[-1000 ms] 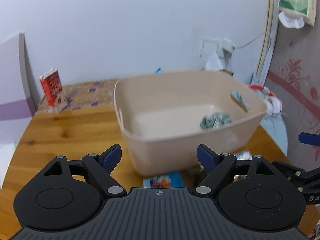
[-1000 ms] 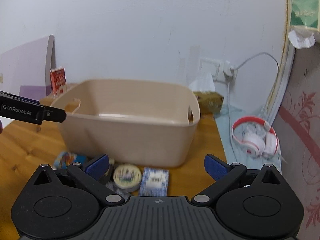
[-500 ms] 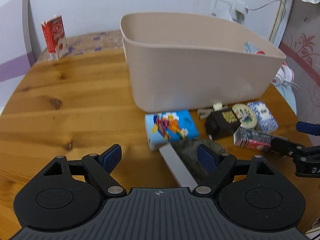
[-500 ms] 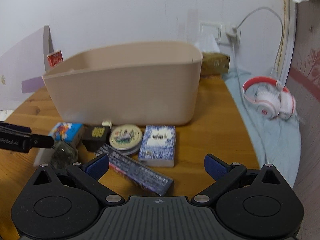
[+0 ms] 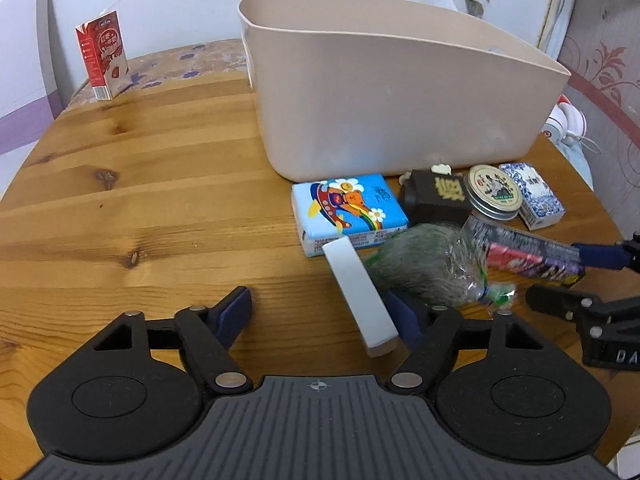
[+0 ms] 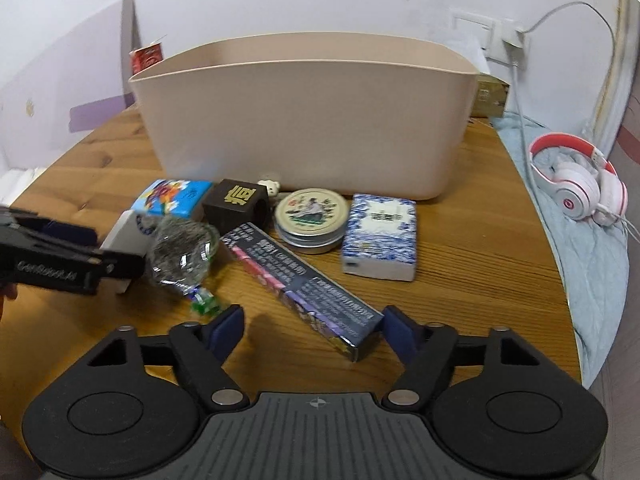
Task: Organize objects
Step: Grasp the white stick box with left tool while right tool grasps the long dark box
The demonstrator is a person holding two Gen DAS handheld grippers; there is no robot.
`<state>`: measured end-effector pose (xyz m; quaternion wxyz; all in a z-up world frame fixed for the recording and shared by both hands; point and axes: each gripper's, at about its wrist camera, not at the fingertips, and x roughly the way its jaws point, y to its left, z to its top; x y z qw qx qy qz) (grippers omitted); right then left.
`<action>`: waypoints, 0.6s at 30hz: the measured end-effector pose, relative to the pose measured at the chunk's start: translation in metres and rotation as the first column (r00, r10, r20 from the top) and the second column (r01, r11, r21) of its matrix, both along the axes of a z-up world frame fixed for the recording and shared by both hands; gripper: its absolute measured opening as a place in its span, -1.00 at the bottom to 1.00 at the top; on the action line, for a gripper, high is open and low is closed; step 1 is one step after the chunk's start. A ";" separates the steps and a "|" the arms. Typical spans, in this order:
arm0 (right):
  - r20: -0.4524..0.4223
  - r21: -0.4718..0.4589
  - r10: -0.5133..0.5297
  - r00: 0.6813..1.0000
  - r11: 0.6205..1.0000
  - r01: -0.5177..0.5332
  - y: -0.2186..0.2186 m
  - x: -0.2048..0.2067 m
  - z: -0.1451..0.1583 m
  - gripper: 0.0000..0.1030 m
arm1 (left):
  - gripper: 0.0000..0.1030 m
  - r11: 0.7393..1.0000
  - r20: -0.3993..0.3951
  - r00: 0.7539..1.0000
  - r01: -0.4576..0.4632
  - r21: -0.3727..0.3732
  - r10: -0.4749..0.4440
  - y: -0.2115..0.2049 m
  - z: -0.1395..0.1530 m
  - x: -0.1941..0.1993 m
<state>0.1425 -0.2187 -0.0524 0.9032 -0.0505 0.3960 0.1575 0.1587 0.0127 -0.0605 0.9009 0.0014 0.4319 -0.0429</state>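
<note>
Both grippers are closing yet unpinched: the left gripper (image 5: 326,314) straddles the white bar (image 5: 359,294), the right gripper (image 6: 314,326) apparently brackets the dark box (image 6: 304,282).

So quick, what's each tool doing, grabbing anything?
Left tool: closing around the white block, not gripping yet.
Right tool: closing around the long dark box, not gripping yet.

Since a second ago both grippers have dropped from rim height of the beige bin (image 5: 392,92) towards the table (image 5: 140,200), the closing left gripper (image 5: 326,312) now straddling the white block (image 5: 360,296), the closing right gripper (image 6: 312,328) straddling the dark long box (image 6: 304,284).
</note>
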 end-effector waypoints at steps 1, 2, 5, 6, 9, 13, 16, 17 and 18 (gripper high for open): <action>0.001 -0.005 0.011 1.000 1.000 -0.011 0.002 -0.001 0.000 0.38 | 0.37 1.000 0.003 1.000 0.000 0.000 0.000 0.001 0.000 0.001; 0.006 -0.014 0.022 1.000 1.000 -0.022 0.006 -0.002 0.000 0.38 | 0.31 1.000 0.007 1.000 -0.001 0.000 0.001 0.001 0.000 0.001; 0.036 -0.055 0.037 0.999 0.998 -0.035 0.013 0.000 -0.001 0.39 | 0.18 1.000 0.011 1.000 0.002 0.002 -0.002 0.003 0.000 0.000; 0.045 -0.073 0.038 0.998 0.997 -0.034 0.013 0.003 -0.002 0.40 | 0.16 1.000 0.011 1.000 0.006 0.000 -0.006 0.003 0.000 0.000; 0.060 -0.101 0.057 0.997 0.994 -0.051 0.015 0.011 -0.001 0.41 | 0.03 1.000 0.014 1.000 0.019 0.003 -0.019 0.004 0.001 -0.002; 0.046 -0.109 0.111 0.993 0.988 -0.106 0.021 0.015 -0.002 -0.05 | -0.31 1.000 0.020 0.999 0.030 0.000 -0.030 0.006 0.003 -0.003; 0.044 -0.129 0.149 0.988 0.981 -0.143 0.030 0.007 -0.002 -0.44 | -0.65 0.999 0.017 0.999 0.034 -0.020 -0.033 0.007 0.003 -0.004; 0.042 -0.131 0.164 0.986 0.979 -0.157 0.032 0.004 -0.001 -0.54 | -0.72 0.999 0.015 0.999 0.037 -0.031 -0.036 0.008 0.004 -0.004; 0.035 -0.127 0.174 0.984 0.978 -0.168 0.034 0.002 0.000 -0.56 | -0.71 0.998 0.014 0.999 0.040 -0.037 -0.040 0.008 0.004 -0.005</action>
